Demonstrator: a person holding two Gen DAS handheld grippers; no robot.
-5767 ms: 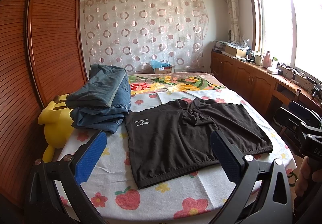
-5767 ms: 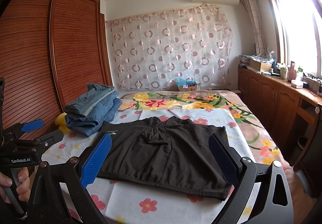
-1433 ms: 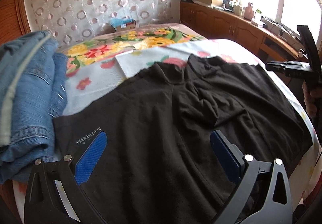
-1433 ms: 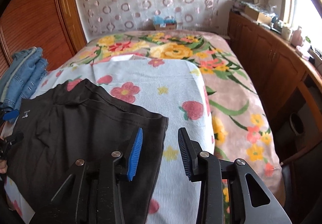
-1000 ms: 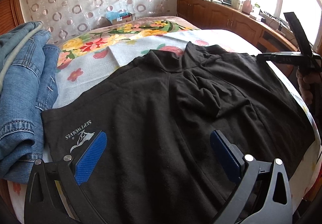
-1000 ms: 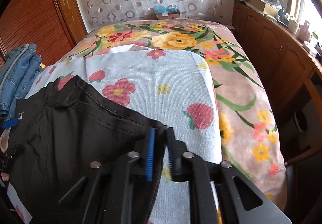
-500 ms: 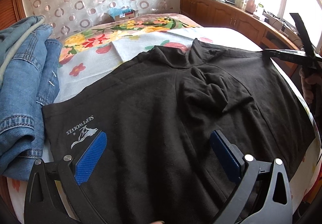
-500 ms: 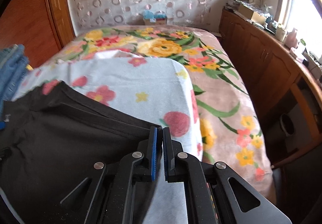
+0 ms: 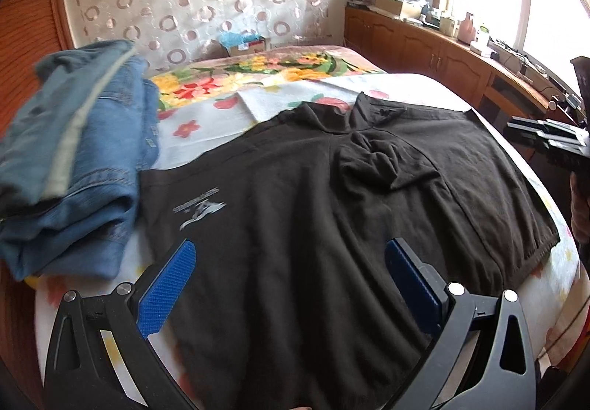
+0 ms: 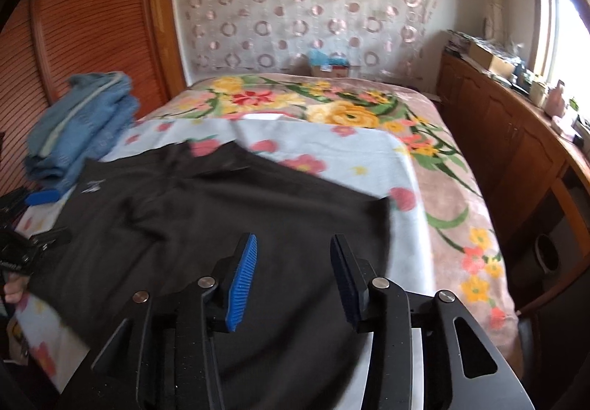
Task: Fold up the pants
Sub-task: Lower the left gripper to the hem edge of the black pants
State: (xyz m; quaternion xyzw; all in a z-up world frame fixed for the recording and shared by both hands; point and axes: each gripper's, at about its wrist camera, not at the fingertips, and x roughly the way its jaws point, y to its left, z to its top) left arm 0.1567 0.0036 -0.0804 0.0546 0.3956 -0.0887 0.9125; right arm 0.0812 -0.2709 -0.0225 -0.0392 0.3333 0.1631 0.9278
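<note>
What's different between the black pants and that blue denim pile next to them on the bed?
The black pants lie spread out flat in one layer, while the denim pile is folded and stacked thick. The pants are plain black with a small pale logo; the denim is faded blue with visible seams. The pants have a bunched wrinkle in the middle; the denim looks tidier. Both rest on the flowered bed cover.

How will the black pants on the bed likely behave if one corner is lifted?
The black pants will probably droop: the thin cloth already bunches at the crotch. Likely light, lying flat beside the bulkier jeans. They may drag on the flowered sheet rather than slide.
</note>
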